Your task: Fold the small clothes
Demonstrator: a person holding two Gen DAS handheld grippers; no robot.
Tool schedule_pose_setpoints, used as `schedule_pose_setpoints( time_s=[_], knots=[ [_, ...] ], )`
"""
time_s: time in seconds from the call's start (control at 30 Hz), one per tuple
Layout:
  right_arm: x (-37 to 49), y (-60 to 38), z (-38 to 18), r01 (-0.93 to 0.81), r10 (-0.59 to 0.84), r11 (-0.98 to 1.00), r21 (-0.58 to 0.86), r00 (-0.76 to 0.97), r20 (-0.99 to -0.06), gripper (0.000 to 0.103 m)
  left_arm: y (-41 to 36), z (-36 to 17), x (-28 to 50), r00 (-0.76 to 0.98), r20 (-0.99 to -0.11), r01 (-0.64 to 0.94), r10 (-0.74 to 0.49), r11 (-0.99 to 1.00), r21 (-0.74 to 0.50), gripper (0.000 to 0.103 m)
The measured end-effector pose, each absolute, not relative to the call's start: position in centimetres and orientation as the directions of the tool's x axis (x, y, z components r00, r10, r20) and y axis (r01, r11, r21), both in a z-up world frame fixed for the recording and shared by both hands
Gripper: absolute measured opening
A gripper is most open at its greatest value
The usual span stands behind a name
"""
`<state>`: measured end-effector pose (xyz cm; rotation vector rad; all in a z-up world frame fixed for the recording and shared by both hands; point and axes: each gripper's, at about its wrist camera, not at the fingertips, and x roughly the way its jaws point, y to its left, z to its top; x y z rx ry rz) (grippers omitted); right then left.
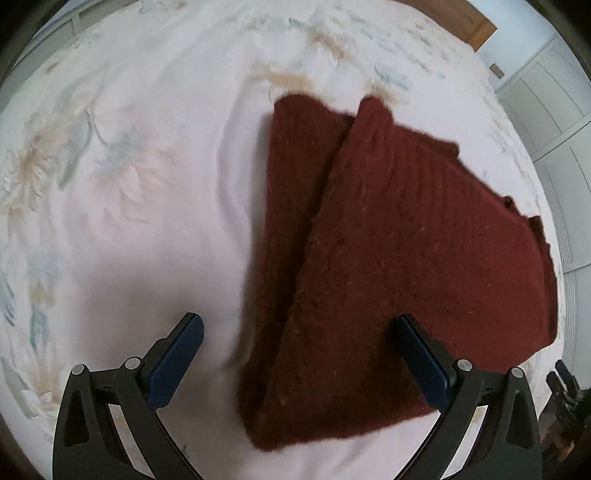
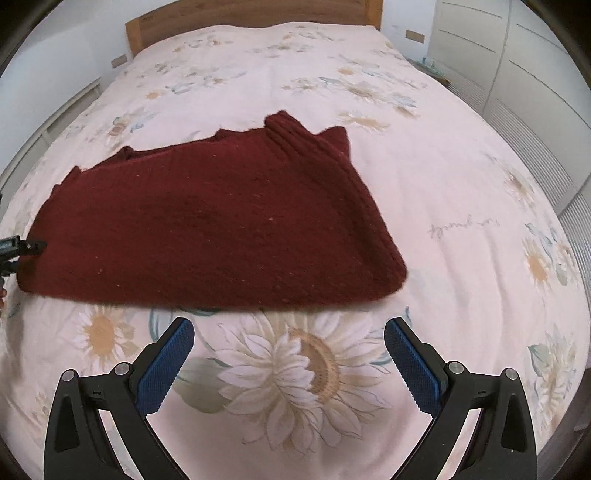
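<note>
A dark red knitted sweater (image 1: 388, 251) lies folded on the bed, one layer overlapping another along a diagonal edge. My left gripper (image 1: 299, 332) is open and empty, hovering over the sweater's near corner, its right finger (image 1: 424, 362) above the knit. In the right wrist view the same sweater (image 2: 207, 229) lies flat in front of my right gripper (image 2: 288, 339), which is open, empty and short of the sweater's near edge. The left gripper's tip (image 2: 22, 247) shows at the sweater's left end.
The sweater rests on a white bedsheet with a sunflower print (image 2: 295, 369). A wooden headboard (image 2: 251, 11) stands at the far end. White wardrobe doors (image 2: 517, 74) line the right side of the bed.
</note>
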<state>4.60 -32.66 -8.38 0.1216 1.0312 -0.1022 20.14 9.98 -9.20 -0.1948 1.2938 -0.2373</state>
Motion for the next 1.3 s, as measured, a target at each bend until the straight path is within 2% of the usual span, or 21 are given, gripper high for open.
schedule_pose_setpoints(
  time_s=[0.2,0.27,0.3,0.33,0.4,0.47,0.5,0.53,0.57,0.77,0.97,1.3],
  knots=[
    [4.3,-33.8,-8.3,0.174,-0.038,0.983,0.06,0.511,-0.859,0.103,9.9,-9.9,20.2,0.274,-0.908,0.058,-0.316,0.948,-0.312,0.1],
    [4.2,-33.8,-8.3,0.173,-0.042,0.983,0.055,0.509,-0.86,0.103,9.4,-9.9,20.1,0.281,-0.902,0.081,-0.327,0.945,-0.318,0.088],
    [4.1,-33.7,-8.3,0.171,-0.045,0.984,0.05,0.508,-0.86,0.103,9.1,-9.8,20.0,0.277,-0.891,0.095,-0.359,0.933,-0.346,0.072],
    [4.1,-33.7,-8.2,0.171,-0.046,0.984,0.048,0.508,-0.86,0.103,9.1,-9.7,19.7,0.276,-0.887,0.1,-0.37,0.929,-0.356,0.065],
    [4.1,-33.7,-8.2,0.172,-0.042,0.984,0.054,0.51,-0.859,0.103,8.9,-9.5,19.7,0.273,-0.884,0.111,-0.379,0.925,-0.363,0.055],
    [4.1,-33.7,-8.1,0.174,-0.039,0.983,0.059,0.513,-0.857,0.103,8.8,-9.2,19.7,0.273,-0.885,0.125,-0.377,0.926,-0.356,0.05],
    [4.1,-33.7,-8.1,0.174,-0.035,0.983,0.065,0.517,-0.855,0.103,8.8,-9.1,19.6,0.275,-0.885,0.134,-0.375,0.927,-0.351,0.045],
    [4.1,-33.7,-8.1,0.172,-0.029,0.983,0.072,0.522,-0.852,0.103,8.7,-8.8,19.5,0.277,-0.883,0.146,-0.379,0.925,-0.351,0.032],
    [4.0,-33.7,-8.0,0.17,-0.025,0.982,0.077,0.525,-0.851,0.103,8.7,-8.6,19.4,0.274,-0.878,0.149,-0.393,0.919,-0.365,0.029],
    [4.0,-34.1,-7.5,0.164,-0.022,0.983,0.078,0.533,-0.846,0.103,7.8,-6.1,19.4,0.273,-0.889,0.158,-0.368,0.929,-0.336,0.023],
    [3.9,-35.8,-6.3,0.182,-0.013,0.977,0.11,0.568,-0.823,0.103,5.6,-0.4,19.2,0.305,-0.854,0.216,-0.422,0.904,-0.369,0.022],
    [3.6,-39.7,-3.6,0.191,0.012,0.966,0.175,0.641,-0.768,0.103,-7.3,6.8,20.1,0.283,-0.812,0.384,-0.51,0.836,-0.391,0.021]
  ],
)
